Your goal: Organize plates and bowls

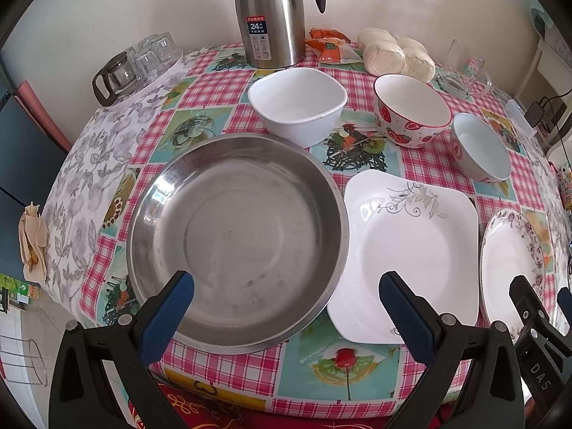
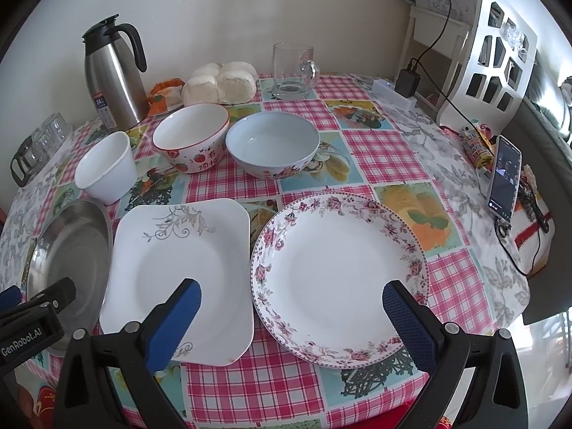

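**Steel, porcelain and six pieces not yet stacked**

Steel pan (image 1: pixel 237 239), square white plate (image 2: pixel 178 279) and floral round plate (image 2: pixel 339 275) lay in a row along the near edge of the table (image 2: pixel 375 150), rims close but none stacked. Behind them, toward the wall edge, stood the white square bowl (image 1: pixel 298 105), strawberry bowl (image 2: pixel 191 137) and pale blue bowl (image 2: pixel 273 148), each upright and apart. Such a spread suggested sorting had not begun.

Left gripper (image 1: pixel 286 307) hung over the pan's near rim, fingers spread wide, gripping nothing. Right gripper (image 2: pixel 291 318) hovered likewise released, straddling the gap between the two plates, probably lined up for a first lift.

At the far edge a thermos (image 2: pixel 112 75), buns (image 2: pixel 220 84) and glass mug (image 2: pixel 293 71) crowded the bowls. A phone (image 2: pixel 504 178) with its cable leaned at the right edge, a possible snag.
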